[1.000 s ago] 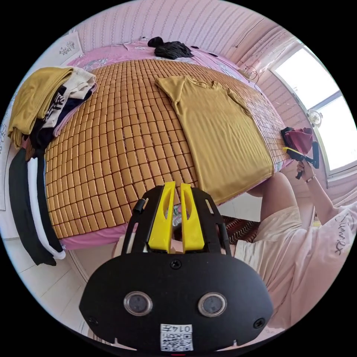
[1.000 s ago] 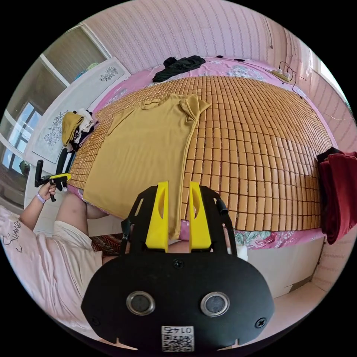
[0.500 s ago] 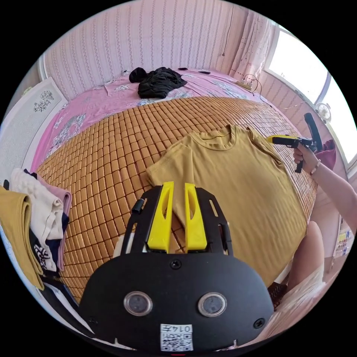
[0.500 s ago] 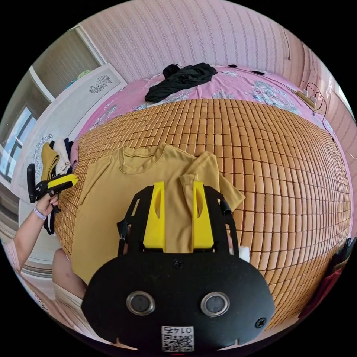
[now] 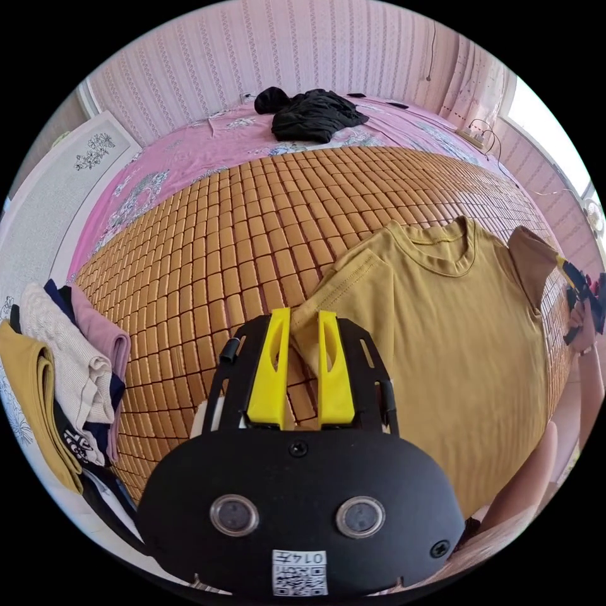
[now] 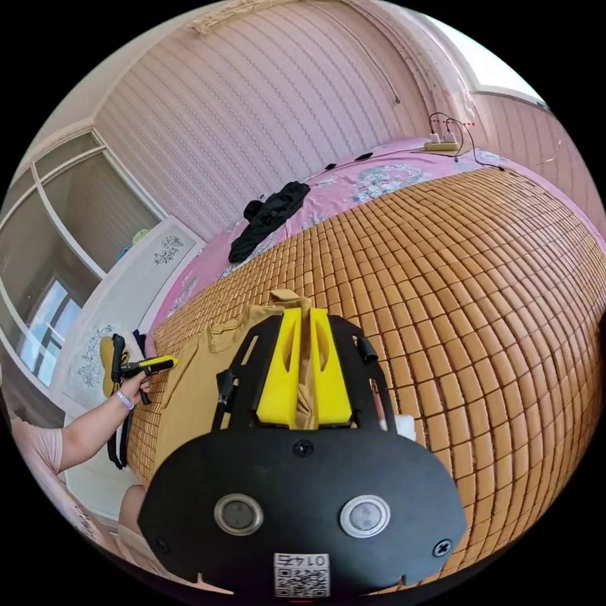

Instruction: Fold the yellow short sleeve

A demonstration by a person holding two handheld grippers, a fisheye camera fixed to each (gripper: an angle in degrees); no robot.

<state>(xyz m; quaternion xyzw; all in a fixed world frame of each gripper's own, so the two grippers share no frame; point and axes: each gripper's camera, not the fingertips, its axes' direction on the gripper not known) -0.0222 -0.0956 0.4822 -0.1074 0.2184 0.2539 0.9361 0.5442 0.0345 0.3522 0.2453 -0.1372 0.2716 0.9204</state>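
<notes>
The yellow short-sleeve shirt [image 5: 435, 341] lies flat, collar away from me, on the bamboo mat [image 5: 252, 227] of the bed. My left gripper [image 5: 303, 315] is open, low over the shirt's left sleeve [image 5: 344, 278], with the sleeve's corner between its jaw tips. The right sleeve [image 5: 530, 262] is lifted off the mat. My right gripper [image 6: 303, 310] is shut on it, and yellow fabric [image 6: 306, 385] is pinched between the jaws. In the left gripper view the right gripper [image 5: 577, 284] sits at the far right edge; in the right gripper view a hand holds the left gripper [image 6: 151, 364].
A pile of folded clothes [image 5: 69, 379] sits at the mat's left edge. A black garment [image 5: 312, 117] lies on the pink sheet [image 5: 189, 151] at the far side. A power strip [image 6: 442, 145] with cables rests by the wall. The person's leg [image 5: 530, 480] is at the bed's near edge.
Both grippers came in from the bed's near edge over the shirt. The right one shut on the right sleeve and raised it. The left one reached the left sleeve and its jaws widened.
</notes>
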